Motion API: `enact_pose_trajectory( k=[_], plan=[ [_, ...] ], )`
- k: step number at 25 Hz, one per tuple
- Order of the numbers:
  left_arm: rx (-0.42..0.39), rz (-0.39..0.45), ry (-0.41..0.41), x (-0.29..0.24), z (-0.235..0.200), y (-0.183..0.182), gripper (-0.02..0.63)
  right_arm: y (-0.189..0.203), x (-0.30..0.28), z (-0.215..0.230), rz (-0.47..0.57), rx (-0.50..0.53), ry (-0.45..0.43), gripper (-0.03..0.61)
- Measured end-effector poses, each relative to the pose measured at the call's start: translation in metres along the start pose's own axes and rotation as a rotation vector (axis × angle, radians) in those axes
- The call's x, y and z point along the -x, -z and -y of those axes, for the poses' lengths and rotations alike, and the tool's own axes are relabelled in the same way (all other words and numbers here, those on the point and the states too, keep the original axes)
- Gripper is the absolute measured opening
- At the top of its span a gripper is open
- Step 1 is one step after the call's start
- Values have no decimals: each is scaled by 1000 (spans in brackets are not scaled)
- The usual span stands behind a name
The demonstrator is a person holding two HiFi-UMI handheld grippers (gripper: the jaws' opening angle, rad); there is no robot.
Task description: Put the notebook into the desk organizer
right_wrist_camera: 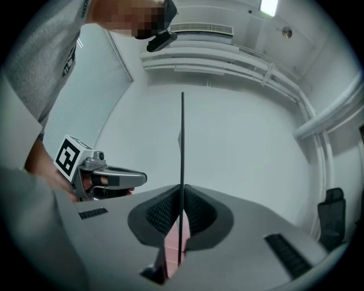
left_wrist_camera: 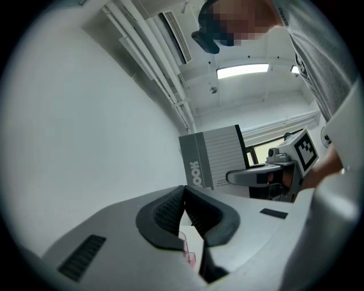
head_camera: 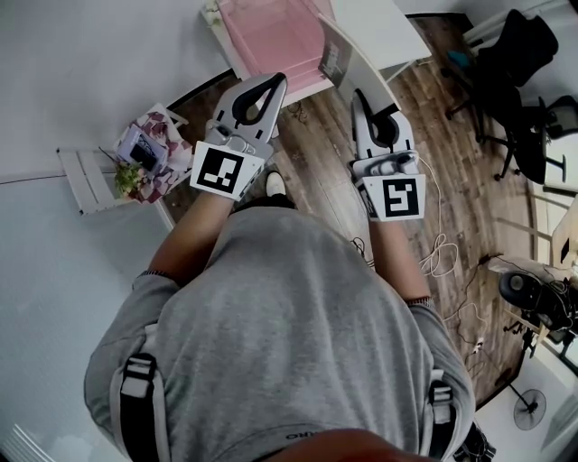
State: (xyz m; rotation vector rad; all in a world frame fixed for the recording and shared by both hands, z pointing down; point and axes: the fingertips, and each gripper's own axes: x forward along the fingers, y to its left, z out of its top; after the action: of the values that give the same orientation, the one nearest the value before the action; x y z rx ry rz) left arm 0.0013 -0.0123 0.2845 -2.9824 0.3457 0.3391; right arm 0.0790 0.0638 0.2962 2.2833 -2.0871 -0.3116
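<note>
1. My right tongs are clamped on the notebook. In the right gripper view it stands edge-on between the pads, a thin dark line rising straight up from them.
2. In the left gripper view the same notebook shows its grey ruled cover and a darker spine with white letters, upright and gripped at its lower edge by the right tongs.
3. My left tongs are closed with the pad tips meeting and nothing between them. A bit of pink and white shows through the gap lower down, and I cannot tell what it is.
4. From the head view both tongs are held out ahead of my grey shirt, side by side and well apart: left, right.
5. The notebook is in the air beyond the right tongs, tilted — near the pink desk organizer, not in it.
6. The organizer sits at the edge of the white bench.
7. Below lies the wooden floor, with white cables on it and a black chair off to the right.
</note>
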Motion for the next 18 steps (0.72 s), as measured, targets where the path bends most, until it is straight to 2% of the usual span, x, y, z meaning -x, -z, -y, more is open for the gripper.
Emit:
enact_pose_trajectory(
  k=[11,18],
  plan=[
    [25,-29,-18,-27,-69,32,20,18,-79,5,-20,-2,-14,15],
    [20,-61,-76,-52,-100,49,20,35,-116,23,-53,-5,-91,15]
  ],
)
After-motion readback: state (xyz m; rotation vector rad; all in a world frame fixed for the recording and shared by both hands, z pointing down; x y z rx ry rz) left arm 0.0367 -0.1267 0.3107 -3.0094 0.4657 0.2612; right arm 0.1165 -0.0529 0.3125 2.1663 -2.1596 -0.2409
